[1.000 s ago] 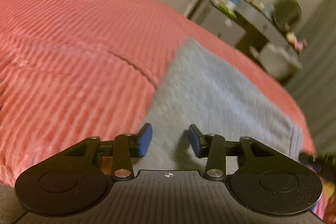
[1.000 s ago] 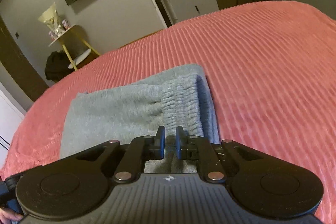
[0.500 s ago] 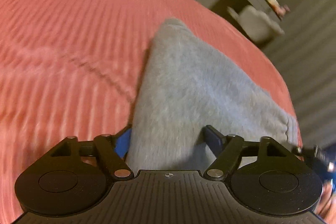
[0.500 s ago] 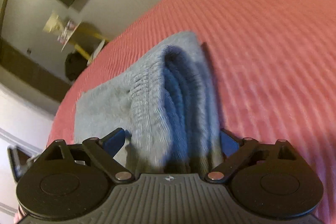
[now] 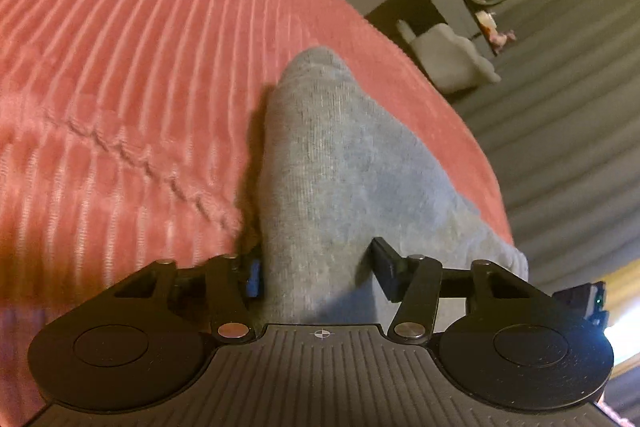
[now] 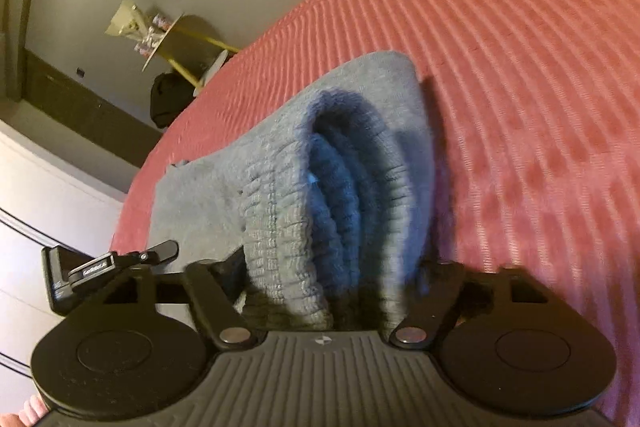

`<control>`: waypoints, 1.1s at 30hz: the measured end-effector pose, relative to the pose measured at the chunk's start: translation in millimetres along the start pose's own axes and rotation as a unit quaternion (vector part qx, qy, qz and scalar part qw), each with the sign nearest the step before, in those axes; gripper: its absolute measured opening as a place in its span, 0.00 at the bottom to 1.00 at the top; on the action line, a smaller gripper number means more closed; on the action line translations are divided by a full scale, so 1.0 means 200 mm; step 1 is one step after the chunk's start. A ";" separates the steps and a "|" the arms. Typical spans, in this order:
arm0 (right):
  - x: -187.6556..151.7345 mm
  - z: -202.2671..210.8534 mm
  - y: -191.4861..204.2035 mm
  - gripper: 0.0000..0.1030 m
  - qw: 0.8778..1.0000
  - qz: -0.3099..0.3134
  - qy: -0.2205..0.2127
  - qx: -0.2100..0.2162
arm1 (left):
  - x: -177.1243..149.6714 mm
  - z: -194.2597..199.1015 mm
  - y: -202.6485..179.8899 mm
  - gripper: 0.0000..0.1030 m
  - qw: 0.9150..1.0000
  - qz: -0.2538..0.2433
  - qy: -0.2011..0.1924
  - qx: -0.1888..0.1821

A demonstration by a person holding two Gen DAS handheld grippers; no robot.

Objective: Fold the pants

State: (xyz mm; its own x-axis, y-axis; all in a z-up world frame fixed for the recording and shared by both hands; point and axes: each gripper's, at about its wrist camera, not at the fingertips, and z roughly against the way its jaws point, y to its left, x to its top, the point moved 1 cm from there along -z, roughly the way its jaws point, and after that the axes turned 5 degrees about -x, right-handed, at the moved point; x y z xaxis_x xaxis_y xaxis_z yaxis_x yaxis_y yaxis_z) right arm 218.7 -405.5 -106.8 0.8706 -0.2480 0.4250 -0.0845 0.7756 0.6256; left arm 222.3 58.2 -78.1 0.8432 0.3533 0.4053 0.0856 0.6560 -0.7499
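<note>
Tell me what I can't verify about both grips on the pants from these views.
- Left wrist view: the left gripper straddles the pants; pad contact is hidden by fabric.
- Right wrist view: the right gripper has fingertips buried under the waistband.
- Both views: the near pants edge is hidden by the gripper bodies.

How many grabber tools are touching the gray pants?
2. The left gripper straddles a raised fold of the gray pants. The right gripper straddles the bunched waistband.
</note>
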 end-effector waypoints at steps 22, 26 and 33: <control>0.33 0.14 0.44 0.77 0.975 0.043 -0.134 -0.174 | 0.17 0.27 -0.37 0.60 0.968 -0.110 -0.107 0.198; 0.13 0.28 0.42 0.77 0.978 0.008 -0.169 -0.122 | -0.10 0.26 -0.36 0.68 0.979 -0.096 -0.081 0.161; -0.13 0.22 0.29 0.60 0.984 -0.083 -0.133 -0.080 | -0.38 0.26 -0.38 0.66 0.974 -0.070 -0.116 0.179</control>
State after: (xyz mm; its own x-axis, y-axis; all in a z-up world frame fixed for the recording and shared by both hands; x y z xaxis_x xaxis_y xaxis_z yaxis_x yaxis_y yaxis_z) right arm 169.6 -380.5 -52.9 0.7071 -0.5052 0.4948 0.1441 0.7880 0.5986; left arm 125.1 16.1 -24.4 0.6904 0.3575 0.6289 -0.0352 0.8849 -0.4645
